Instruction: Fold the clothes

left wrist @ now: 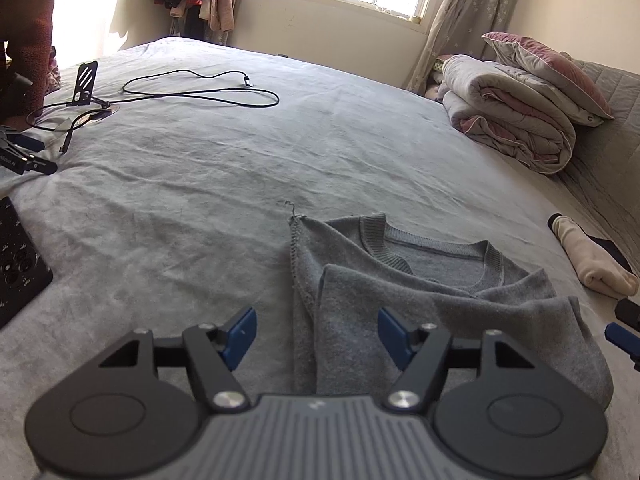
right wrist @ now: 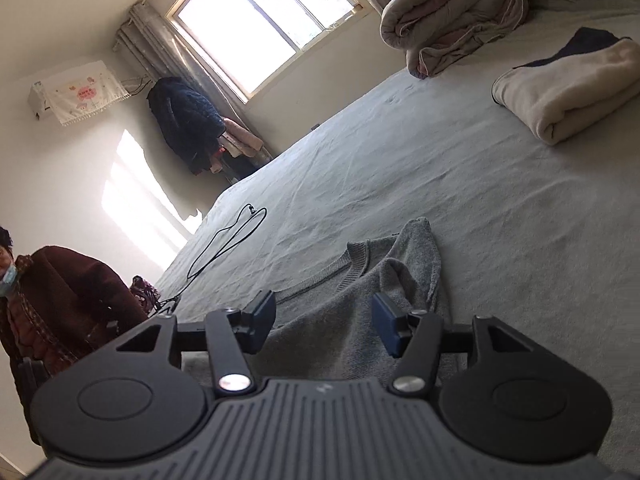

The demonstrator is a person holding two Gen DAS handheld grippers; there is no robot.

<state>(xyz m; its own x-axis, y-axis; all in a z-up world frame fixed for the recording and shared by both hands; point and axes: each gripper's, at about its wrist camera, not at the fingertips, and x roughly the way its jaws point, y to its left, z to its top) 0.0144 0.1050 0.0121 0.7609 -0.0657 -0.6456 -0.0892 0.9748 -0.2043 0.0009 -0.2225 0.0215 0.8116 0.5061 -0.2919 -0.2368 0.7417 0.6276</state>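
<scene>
Both grippers, left point(left wrist: 316, 334) and right point(right wrist: 324, 326), gaped wide over the sweater point(left wrist: 400, 312). Only the left view showed a phone point(left wrist: 18, 260); only the right, a woman point(right wrist: 60, 296)

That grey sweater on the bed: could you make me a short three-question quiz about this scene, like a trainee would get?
1. True or false: the left gripper is clamped on the grey sweater.
2. Which lies on the bed to the right of the sweater? A) a cream folded garment B) a shoe C) a book
3. Fill in: the loose black ____ lies on the far part of the bed.

Key:
1. False. Both the left and the right gripper stand open with nothing between their fingers.
2. A.
3. Cable.
</scene>
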